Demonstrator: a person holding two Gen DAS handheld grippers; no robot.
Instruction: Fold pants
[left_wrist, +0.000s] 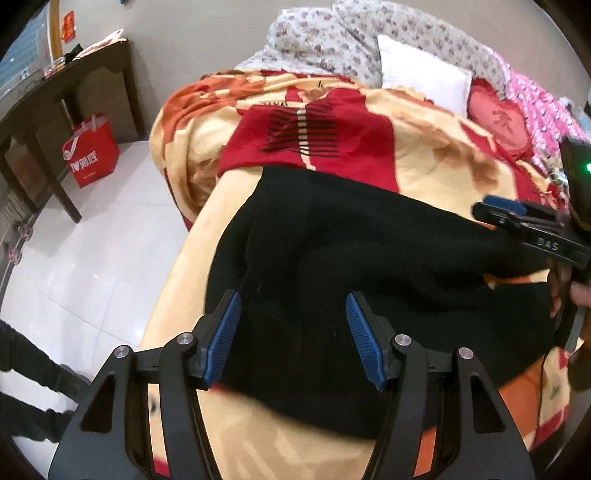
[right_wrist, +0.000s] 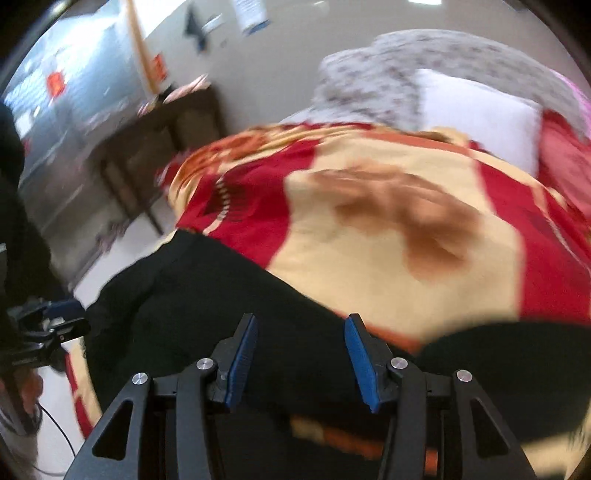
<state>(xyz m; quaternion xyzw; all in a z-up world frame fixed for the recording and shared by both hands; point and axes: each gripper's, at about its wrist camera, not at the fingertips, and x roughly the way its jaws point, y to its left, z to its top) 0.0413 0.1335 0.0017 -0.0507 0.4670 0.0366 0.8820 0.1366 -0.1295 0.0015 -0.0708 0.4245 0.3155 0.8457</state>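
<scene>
Black pants (left_wrist: 369, 258) lie spread across the red-and-cream blanket (left_wrist: 436, 147) on the bed, near its front edge. Left gripper (left_wrist: 293, 332) hovers over them, jaws apart, holding nothing. Right gripper (right_wrist: 301, 362), also above the pants, jaws apart and empty. The right wrist view is blurred.

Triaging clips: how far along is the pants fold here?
Done: black pants lie bunched on the blanket, seemingly doubled over; the exact fold is unclear. In hand: nothing. The left gripper and right gripper are both open above the cloth. Left: probably another fold, then squaring edges.
</scene>
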